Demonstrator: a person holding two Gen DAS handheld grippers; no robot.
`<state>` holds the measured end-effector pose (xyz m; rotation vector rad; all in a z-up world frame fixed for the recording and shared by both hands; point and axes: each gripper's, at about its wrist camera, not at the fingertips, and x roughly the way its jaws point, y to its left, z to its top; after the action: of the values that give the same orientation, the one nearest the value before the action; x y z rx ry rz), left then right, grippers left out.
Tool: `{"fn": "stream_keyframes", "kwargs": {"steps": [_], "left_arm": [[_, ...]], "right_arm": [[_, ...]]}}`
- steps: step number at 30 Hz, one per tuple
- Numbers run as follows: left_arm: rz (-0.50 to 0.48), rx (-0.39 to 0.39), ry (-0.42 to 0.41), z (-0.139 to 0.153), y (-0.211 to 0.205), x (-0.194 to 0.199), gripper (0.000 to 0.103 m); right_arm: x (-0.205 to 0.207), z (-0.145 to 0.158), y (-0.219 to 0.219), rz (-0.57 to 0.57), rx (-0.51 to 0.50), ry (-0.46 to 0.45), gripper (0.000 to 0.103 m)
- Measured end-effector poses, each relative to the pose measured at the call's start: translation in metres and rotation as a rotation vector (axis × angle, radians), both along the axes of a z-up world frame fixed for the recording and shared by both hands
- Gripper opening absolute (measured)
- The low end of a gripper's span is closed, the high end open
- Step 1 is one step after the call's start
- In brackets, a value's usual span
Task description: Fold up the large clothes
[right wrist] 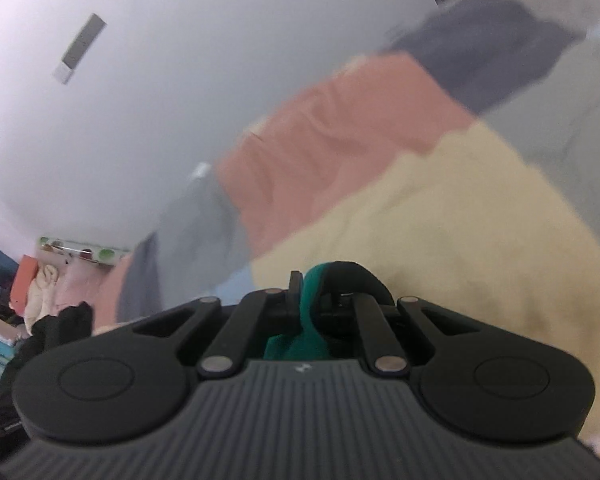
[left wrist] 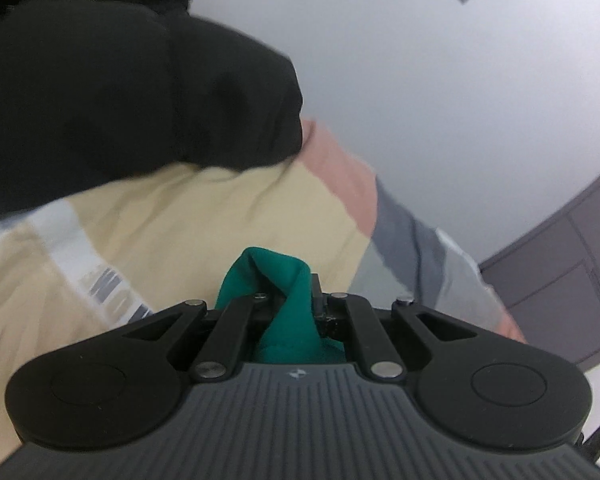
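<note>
A large colour-block garment, with cream [left wrist: 204, 216], pink and grey panels and a green hem, lies spread over the white table [left wrist: 440, 80]. My left gripper [left wrist: 290, 296] is shut on a bunch of the green hem [left wrist: 284, 280], which sticks up between its jaws. In the right wrist view the same garment [right wrist: 440, 208] stretches away to the upper right. My right gripper [right wrist: 314, 292] is shut on the green hem [right wrist: 310, 280] too. Both views are blurred by motion, and the fingertips are mostly hidden by the cloth.
A black cloth [left wrist: 120, 100] covers the garment's upper left in the left wrist view. A flat grey strip [right wrist: 80, 48] lies on the table. A grey cabinet [left wrist: 560, 260] stands at the right. A pile of clothes and boxes [right wrist: 60, 288] sits beyond the table's left edge.
</note>
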<state>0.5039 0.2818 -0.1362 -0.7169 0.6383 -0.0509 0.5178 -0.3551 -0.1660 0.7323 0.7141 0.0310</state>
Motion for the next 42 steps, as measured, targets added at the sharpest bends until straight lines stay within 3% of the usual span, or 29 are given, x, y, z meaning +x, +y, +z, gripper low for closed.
{"fn": "stream_keyframes", "kwargs": {"steps": [4, 9, 11, 12, 13, 15, 16, 17, 20, 24, 27, 32, 36, 42], "left_arm": [[-0.037, 0.026, 0.01, -0.015, -0.002, 0.015, 0.008], [-0.051, 0.074, -0.05, -0.002, -0.005, -0.007, 0.013], [-0.068, 0.105, -0.064, 0.008, -0.008, -0.025, 0.029], [-0.069, 0.109, -0.073, 0.011, -0.008, -0.035, 0.051], [-0.062, 0.114, -0.092, 0.016, -0.008, -0.05, 0.062], [-0.042, 0.168, -0.149, 0.027, -0.015, -0.077, 0.062], [-0.03, 0.208, -0.17, 0.033, -0.018, -0.092, 0.062], [-0.017, 0.238, -0.19, 0.038, -0.022, -0.108, 0.062], [-0.008, 0.254, -0.246, 0.046, -0.032, -0.149, 0.062], [-0.077, 0.347, -0.246, 0.055, -0.062, -0.179, 0.062], [-0.148, 0.391, -0.223, 0.049, -0.085, -0.183, 0.062], [-0.171, 0.41, -0.145, 0.023, -0.104, -0.166, 0.062], [-0.164, 0.45, -0.113, 0.009, -0.112, -0.154, 0.062], [-0.156, 0.41, -0.096, -0.004, -0.108, -0.133, 0.062]], "right_arm": [[0.006, -0.024, -0.003, -0.011, 0.044, 0.008, 0.008], [-0.008, -0.012, -0.002, 0.014, 0.032, -0.025, 0.011], [-0.013, -0.007, -0.001, 0.029, 0.032, -0.033, 0.015], [-0.017, -0.004, 0.0, 0.039, 0.028, -0.028, 0.018], [-0.02, -0.001, 0.003, 0.047, 0.02, -0.022, 0.028], [-0.032, 0.01, 0.006, 0.03, -0.019, -0.035, 0.04], [-0.04, 0.017, 0.008, 0.025, -0.04, -0.042, 0.051], [-0.048, 0.023, 0.01, 0.026, -0.057, -0.052, 0.054], [-0.075, 0.043, 0.019, 0.048, -0.118, -0.098, 0.055], [-0.115, 0.072, 0.038, 0.1, -0.184, -0.201, 0.055], [-0.132, 0.085, 0.065, 0.208, -0.237, -0.257, 0.055], [-0.113, 0.063, 0.11, 0.379, -0.281, -0.181, 0.053], [-0.087, 0.044, 0.134, 0.391, -0.38, -0.163, 0.053], [-0.034, 0.027, 0.151, 0.404, -0.367, -0.099, 0.051]]}}
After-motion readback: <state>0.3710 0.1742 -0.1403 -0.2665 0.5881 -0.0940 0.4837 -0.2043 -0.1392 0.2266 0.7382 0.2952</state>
